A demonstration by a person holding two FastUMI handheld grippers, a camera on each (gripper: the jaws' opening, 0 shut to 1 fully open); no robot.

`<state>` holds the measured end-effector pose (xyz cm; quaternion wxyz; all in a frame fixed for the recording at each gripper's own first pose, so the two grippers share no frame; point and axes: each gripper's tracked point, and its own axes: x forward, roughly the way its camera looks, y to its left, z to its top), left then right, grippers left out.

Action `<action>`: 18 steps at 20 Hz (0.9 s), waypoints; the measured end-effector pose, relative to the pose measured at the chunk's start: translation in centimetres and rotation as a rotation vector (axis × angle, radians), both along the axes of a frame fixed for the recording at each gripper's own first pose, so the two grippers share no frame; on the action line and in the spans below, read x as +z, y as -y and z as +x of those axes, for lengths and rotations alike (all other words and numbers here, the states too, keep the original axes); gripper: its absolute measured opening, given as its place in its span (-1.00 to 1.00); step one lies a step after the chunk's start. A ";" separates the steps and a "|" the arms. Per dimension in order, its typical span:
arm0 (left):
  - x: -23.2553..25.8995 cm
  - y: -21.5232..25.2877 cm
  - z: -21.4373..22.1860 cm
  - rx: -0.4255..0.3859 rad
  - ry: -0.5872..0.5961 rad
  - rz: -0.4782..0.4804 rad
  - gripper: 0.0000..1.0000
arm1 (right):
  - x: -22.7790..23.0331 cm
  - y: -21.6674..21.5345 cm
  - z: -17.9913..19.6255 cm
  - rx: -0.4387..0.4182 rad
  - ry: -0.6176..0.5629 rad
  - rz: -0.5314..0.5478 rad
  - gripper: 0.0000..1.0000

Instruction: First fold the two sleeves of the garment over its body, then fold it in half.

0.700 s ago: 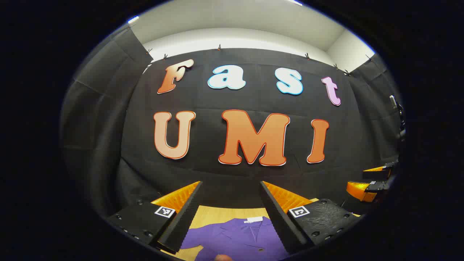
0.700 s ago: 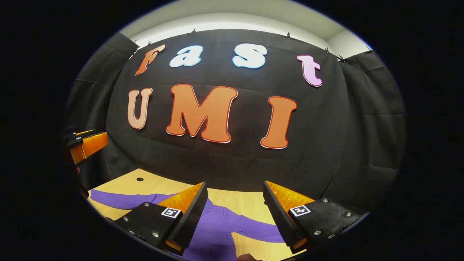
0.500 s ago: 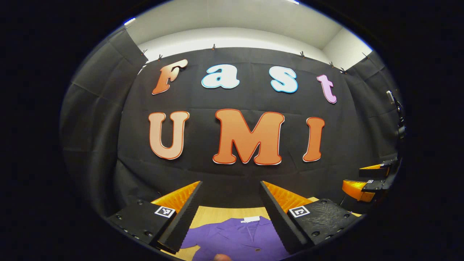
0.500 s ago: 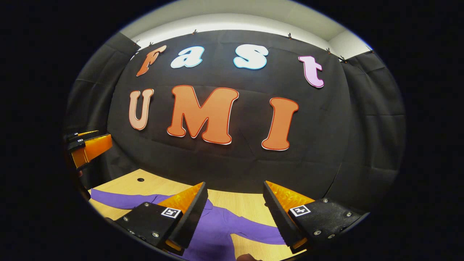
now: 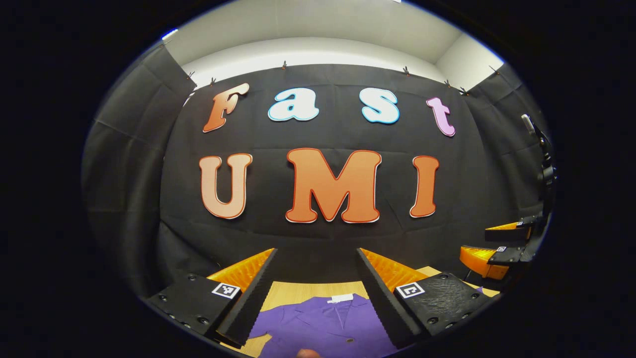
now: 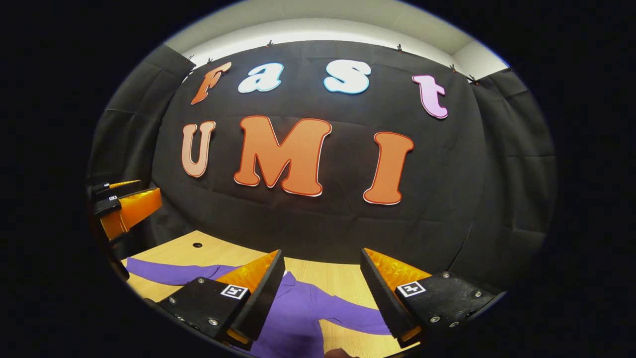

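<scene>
Table: light wooden tabletop (image 6: 343,281), pale grain, small round dark hole (image 6: 197,245) near its far left corner.
Backdrop: black cloth booth wall (image 6: 447,199), clipped along its top edge.
Above: off-white plain wall (image 5: 318,47).

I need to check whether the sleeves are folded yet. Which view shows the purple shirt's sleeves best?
The right gripper view: both sleeves of the purple shirt lie spread on the table. The left gripper view shows its collar and front.
</scene>
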<state>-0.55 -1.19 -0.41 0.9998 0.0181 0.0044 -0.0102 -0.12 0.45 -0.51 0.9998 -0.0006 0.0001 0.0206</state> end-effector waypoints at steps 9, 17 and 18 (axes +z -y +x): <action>0.1 -0.2 -0.3 0.001 0.015 0.039 0.96 | -0.9 1.0 -0.3 -0.013 -0.016 -0.003 0.87; 0.3 0.0 -0.6 -0.011 0.026 0.058 0.96 | -5.5 7.6 0.3 -0.148 -0.099 -0.027 0.87; 0.5 0.2 -0.6 -0.012 0.029 0.063 0.96 | -6.6 8.9 0.3 -0.179 -0.122 -0.024 0.87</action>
